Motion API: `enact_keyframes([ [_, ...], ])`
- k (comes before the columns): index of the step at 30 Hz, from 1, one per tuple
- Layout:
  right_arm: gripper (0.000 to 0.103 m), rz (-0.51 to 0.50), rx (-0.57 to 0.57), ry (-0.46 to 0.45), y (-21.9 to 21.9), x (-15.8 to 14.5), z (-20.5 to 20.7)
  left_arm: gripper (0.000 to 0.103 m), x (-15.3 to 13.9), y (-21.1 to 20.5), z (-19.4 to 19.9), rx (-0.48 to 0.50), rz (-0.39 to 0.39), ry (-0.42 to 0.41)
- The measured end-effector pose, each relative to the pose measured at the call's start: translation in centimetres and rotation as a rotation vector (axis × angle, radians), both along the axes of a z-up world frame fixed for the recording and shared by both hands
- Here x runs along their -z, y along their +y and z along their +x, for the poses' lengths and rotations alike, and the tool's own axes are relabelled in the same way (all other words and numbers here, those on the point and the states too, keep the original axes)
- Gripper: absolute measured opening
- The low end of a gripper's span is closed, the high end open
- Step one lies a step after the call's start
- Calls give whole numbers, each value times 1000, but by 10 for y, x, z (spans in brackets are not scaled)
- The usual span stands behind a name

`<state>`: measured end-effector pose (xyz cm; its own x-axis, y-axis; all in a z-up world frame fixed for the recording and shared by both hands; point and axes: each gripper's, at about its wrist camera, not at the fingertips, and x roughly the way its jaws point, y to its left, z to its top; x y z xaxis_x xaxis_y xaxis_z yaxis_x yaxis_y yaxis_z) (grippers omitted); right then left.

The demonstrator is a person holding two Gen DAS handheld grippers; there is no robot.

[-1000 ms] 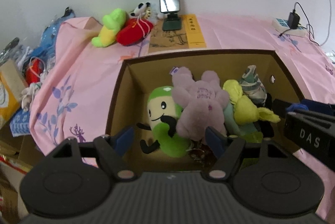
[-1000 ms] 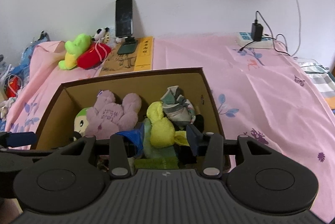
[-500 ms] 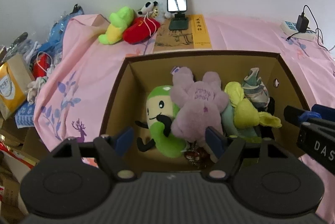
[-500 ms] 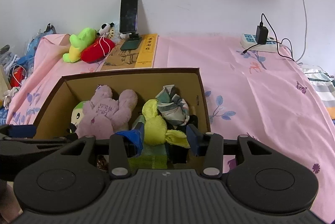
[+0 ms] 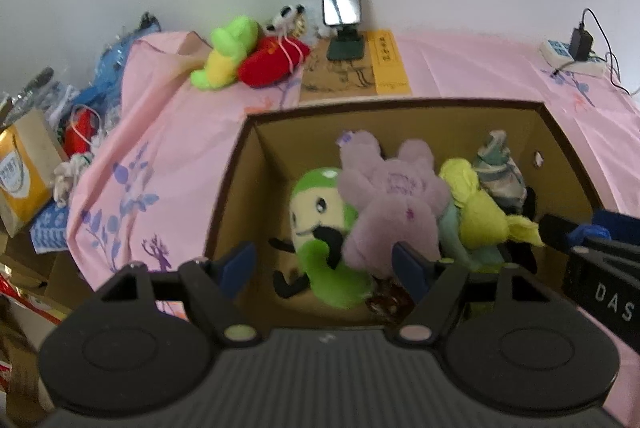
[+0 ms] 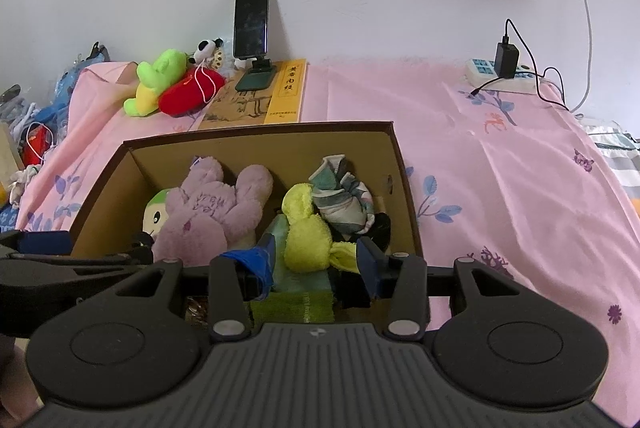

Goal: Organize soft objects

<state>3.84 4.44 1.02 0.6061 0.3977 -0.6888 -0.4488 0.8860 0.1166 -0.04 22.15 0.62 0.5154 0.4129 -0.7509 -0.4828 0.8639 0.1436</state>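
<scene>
we hover both over the box (image 6: 400,163), left gripper (image 5: 324,264) wide and empty, right gripper (image 6: 316,260) wide too; most toys packed inside, green plush (image 6: 154,83) waits by the wall.
</scene>
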Motion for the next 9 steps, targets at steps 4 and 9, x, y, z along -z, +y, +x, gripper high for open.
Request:
enact_keyframes([
  [4, 29, 5, 16, 6, 3, 2, 0, 73, -4, 8, -1, 2, -9, -35],
  [9, 29, 12, 37, 1, 6, 1, 1, 73, -8, 12, 4, 2, 24, -44],
])
